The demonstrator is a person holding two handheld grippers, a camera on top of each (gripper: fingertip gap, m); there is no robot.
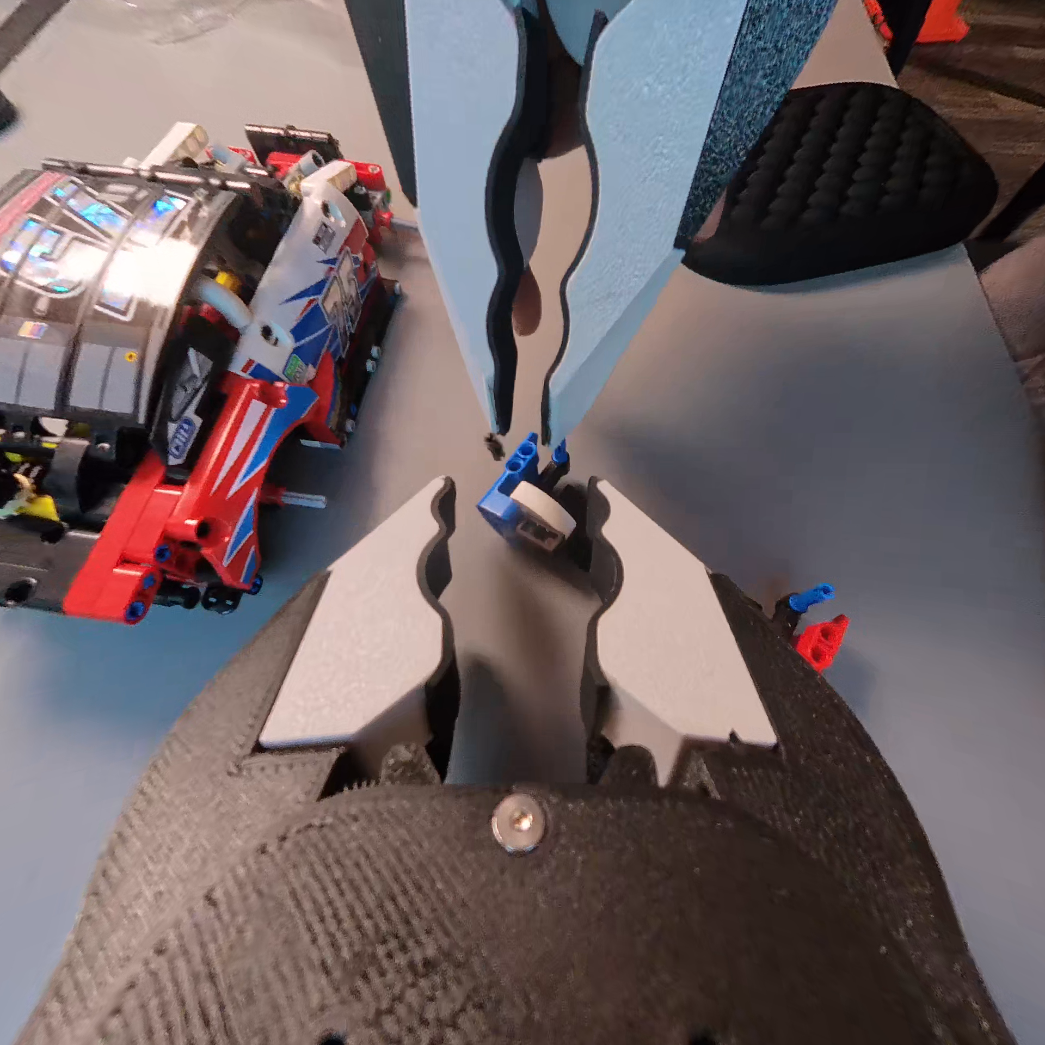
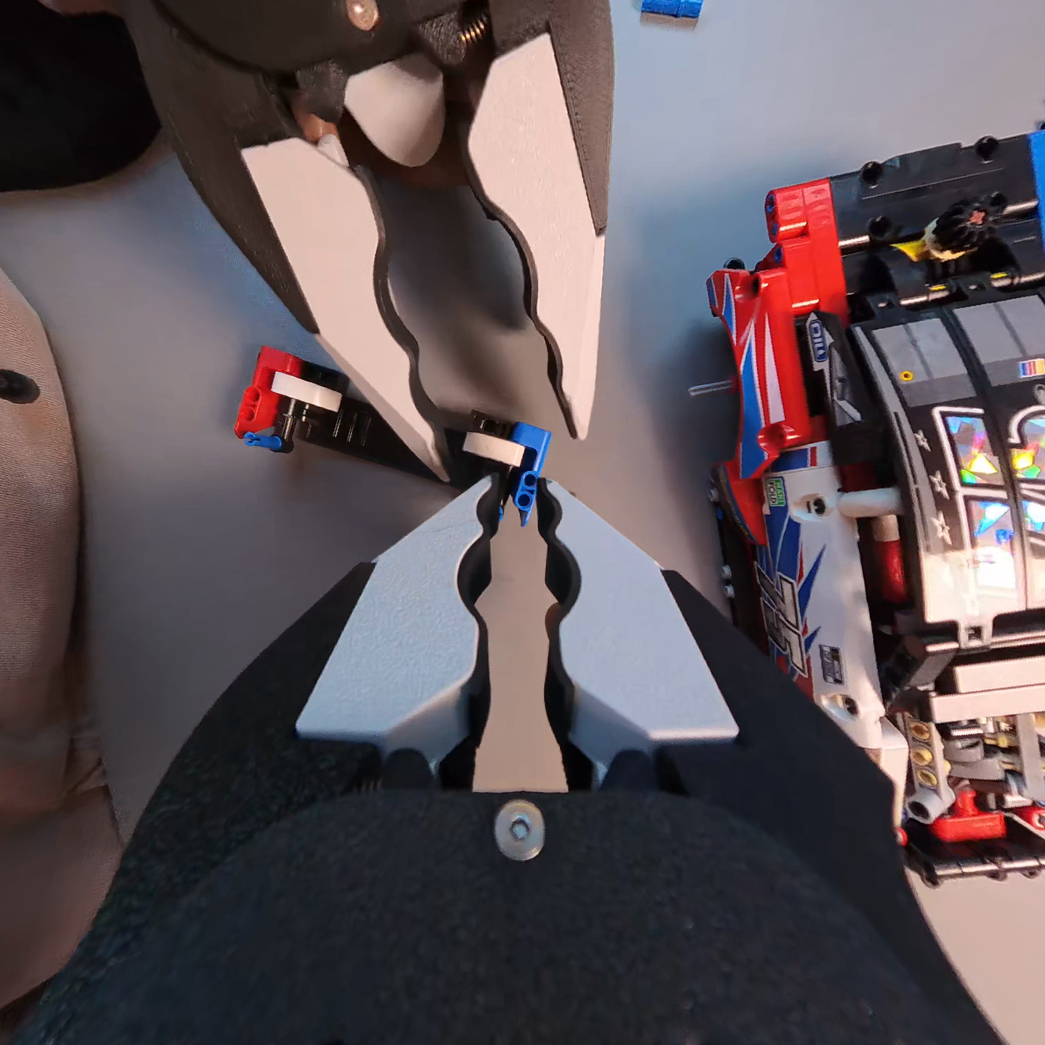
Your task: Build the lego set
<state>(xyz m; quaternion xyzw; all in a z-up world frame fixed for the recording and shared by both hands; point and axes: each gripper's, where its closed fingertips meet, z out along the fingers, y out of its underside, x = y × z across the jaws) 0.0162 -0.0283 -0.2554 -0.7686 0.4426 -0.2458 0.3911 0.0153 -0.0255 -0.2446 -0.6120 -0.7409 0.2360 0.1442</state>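
A small subassembly lies on the grey table: a long black beam [image 2: 362, 427] with a red end [image 2: 263, 390], white tiles and a blue connector [image 2: 530, 452] at the near end. My right gripper [image 2: 519, 483] is nearly closed, its tips pinching the blue connector's end. My left gripper [image 1: 520, 489] is open, its jaws wide around the blue and white end [image 1: 529, 512]; one finger touches the black part. The red end [image 1: 820, 639] shows beside the left gripper. The right gripper [image 1: 526, 434] comes down from above in the left wrist view.
The large red, white, blue and black car model [image 1: 198, 367] stands beside the work spot, also in the right wrist view [image 2: 905, 509]. Loose blue parts [image 2: 673, 5] lie at the far edge. A black padded chair [image 1: 837, 181] and a person's beige clothing [image 2: 34, 537] border the table. The tips of both grippers are at nearly the same place.
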